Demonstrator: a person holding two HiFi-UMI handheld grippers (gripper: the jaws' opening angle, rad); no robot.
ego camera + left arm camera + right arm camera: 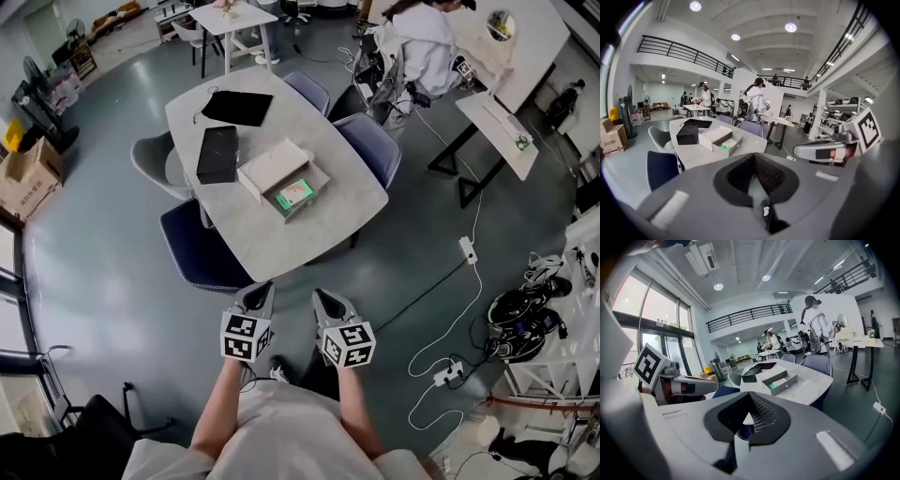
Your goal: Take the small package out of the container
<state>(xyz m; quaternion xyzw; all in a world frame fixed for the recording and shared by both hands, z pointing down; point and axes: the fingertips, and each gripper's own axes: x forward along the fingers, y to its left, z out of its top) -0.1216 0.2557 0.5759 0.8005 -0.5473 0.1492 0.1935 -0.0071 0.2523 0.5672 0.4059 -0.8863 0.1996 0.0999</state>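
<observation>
My left tool (pixel 258 292) and right tool (pixel 324 300) are each pressed together with nothing between them, side by side above the grey floor (pixel 112 272), short of the light grey counter (pixel 272 239). The small green package (pixel 294 194) lies inside the open beige cardboard container (pixel 320 180), toward the counter's near right corner

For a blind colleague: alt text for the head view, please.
A person holds the left gripper and right gripper, both shut and empty, short of a grey table. On it, an open box holds a green package beside a black box.
</observation>
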